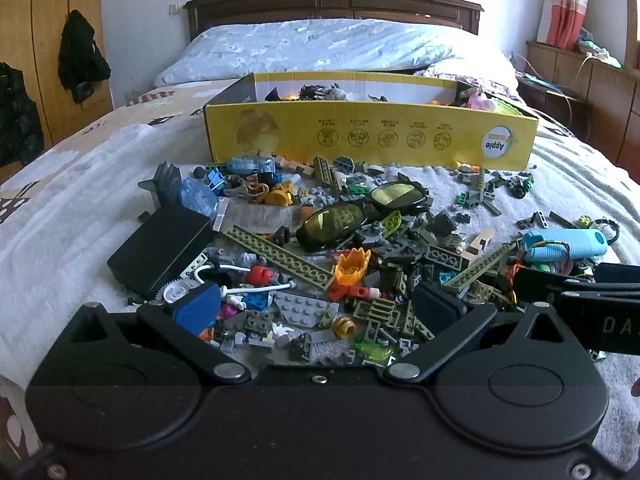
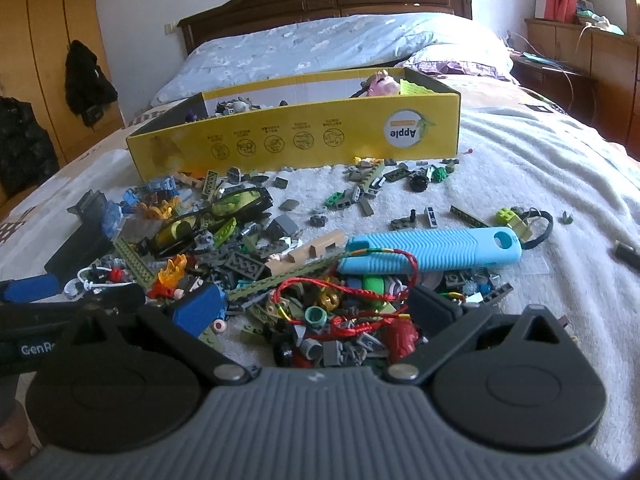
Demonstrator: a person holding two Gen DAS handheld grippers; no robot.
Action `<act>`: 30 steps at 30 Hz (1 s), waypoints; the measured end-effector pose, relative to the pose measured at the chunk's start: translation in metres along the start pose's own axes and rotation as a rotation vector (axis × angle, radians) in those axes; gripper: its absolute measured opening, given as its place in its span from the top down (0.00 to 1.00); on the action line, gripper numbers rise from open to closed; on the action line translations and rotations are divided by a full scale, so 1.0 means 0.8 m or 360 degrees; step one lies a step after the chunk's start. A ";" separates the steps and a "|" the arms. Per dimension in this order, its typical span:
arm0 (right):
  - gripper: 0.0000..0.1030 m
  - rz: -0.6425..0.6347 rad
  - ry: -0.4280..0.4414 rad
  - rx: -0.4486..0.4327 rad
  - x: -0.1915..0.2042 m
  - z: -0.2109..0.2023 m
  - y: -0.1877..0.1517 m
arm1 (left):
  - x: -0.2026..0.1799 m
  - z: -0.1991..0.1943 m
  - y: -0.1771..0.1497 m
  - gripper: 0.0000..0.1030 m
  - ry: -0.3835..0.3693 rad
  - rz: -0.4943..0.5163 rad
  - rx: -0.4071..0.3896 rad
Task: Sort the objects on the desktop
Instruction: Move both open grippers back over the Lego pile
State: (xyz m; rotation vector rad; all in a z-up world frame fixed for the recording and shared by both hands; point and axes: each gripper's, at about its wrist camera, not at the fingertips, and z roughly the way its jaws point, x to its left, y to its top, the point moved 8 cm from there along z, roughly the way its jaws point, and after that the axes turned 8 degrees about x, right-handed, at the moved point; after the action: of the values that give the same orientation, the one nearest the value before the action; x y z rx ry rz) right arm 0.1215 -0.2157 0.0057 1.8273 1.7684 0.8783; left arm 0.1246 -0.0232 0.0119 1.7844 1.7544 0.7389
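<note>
Just ahead of our right hand-held gripper point(image 2: 316, 312) (jaws spread, empty; left hand-held gripper point(image 1: 316, 312) likewise): blue handle point(image 2: 432, 250), long axis crosswise, nearer the right.

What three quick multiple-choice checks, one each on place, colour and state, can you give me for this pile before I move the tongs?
1. Where is the yellow box?
A. beyond the pile, toward the headboard
B. on the floor
C. under the glasses

2. What colour are the lenses of the glasses?
A. red
B. yellow-green
C. clear

3. How do the right tongs stand?
A. shut on the blue handle
B. shut on nothing
C. open over the red cord

Key: 1 A, the box sits behind the bricks; 2 B, both lenses show that tint; 3 C, the fingers are spread, gripping nothing.
</note>
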 end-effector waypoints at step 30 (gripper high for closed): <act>0.00 0.0007 -0.0010 0.0026 -0.002 0.006 -0.008 | -0.003 0.011 -0.011 0.01 0.0005 -0.0008 0.0054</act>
State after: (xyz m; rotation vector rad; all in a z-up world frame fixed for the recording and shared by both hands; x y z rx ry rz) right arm 0.1205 -0.2161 -0.0021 1.8430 1.7729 0.8613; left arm 0.1245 -0.0256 -0.0010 1.8014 1.7826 0.7142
